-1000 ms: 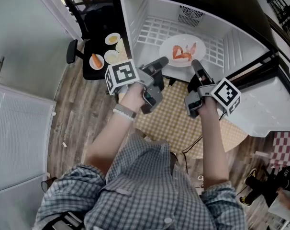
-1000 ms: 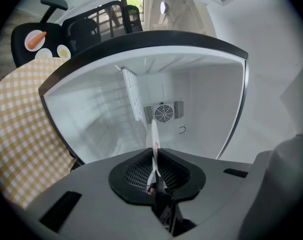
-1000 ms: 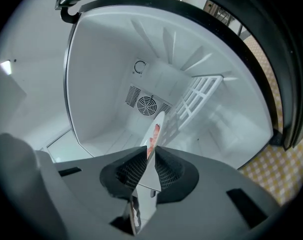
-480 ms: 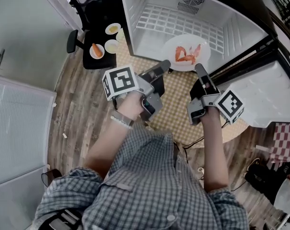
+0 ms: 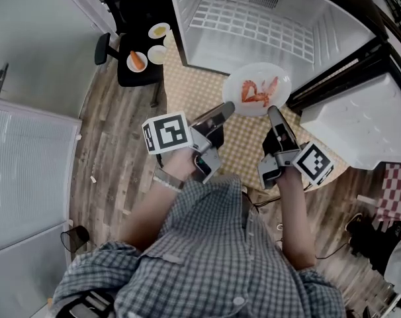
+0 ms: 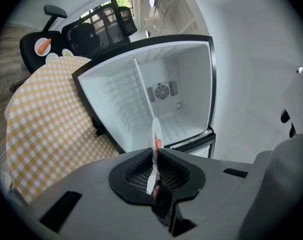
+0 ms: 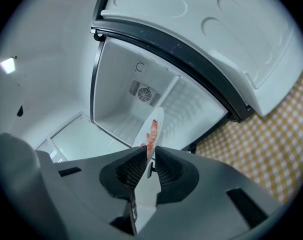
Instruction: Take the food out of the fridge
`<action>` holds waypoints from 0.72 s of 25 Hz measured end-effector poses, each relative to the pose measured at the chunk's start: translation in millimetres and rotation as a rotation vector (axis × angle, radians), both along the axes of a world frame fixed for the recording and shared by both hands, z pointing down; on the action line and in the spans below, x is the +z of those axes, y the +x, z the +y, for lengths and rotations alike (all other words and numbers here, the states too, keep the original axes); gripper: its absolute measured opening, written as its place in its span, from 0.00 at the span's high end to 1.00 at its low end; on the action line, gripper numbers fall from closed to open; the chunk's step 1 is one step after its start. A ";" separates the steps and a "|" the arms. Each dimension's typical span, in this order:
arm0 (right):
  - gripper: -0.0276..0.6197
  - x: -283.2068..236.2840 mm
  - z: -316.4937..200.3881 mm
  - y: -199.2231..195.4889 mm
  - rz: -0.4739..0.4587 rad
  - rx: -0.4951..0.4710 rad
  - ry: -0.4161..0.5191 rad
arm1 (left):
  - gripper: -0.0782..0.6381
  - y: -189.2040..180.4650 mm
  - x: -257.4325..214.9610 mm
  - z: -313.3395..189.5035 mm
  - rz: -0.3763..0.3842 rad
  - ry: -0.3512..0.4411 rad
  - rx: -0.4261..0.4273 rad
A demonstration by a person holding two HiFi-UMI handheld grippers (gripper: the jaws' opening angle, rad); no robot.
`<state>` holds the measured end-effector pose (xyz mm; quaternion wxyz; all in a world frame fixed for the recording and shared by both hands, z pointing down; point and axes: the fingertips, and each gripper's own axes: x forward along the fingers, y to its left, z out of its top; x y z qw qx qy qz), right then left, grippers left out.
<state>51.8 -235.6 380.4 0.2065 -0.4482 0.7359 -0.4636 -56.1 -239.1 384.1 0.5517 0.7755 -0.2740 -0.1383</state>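
Note:
A white plate (image 5: pixel 257 89) with red shrimp-like food hangs over the yellow checked cloth (image 5: pixel 237 148), just outside the open fridge (image 5: pixel 253 18). My left gripper (image 5: pixel 227 106) is shut on the plate's near left rim. The right gripper (image 5: pixel 273 111) is shut on its near right rim. In the left gripper view the plate (image 6: pixel 155 134) shows edge-on, pinched between the pads of the left gripper (image 6: pixel 154 156). The right gripper view shows the same plate (image 7: pixel 154 126) clamped in the right gripper (image 7: pixel 148 156). The fridge shelf behind is bare.
The fridge door (image 5: pixel 346 124) stands open at the right. A black chair (image 5: pixel 137 61) at the upper left carries small plates of food. A white cabinet (image 5: pixel 28 171) fills the left side, and wood floor lies between it and the cloth.
Both grippers have drawn back toward the person together, carrying the plate off the fridge shelf and out over the checked cloth.

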 end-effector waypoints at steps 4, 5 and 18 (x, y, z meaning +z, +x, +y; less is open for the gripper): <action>0.88 16.6 13.3 -3.4 0.002 -0.008 -0.032 | 0.85 1.2 17.7 14.2 -0.002 -0.035 0.017; 0.88 21.8 16.1 -3.6 0.005 -0.009 -0.042 | 0.85 1.1 23.0 16.8 -0.010 -0.040 0.022; 0.88 111.9 43.4 4.1 0.070 0.004 -0.251 | 0.85 1.1 102.2 38.0 -0.074 -0.175 0.068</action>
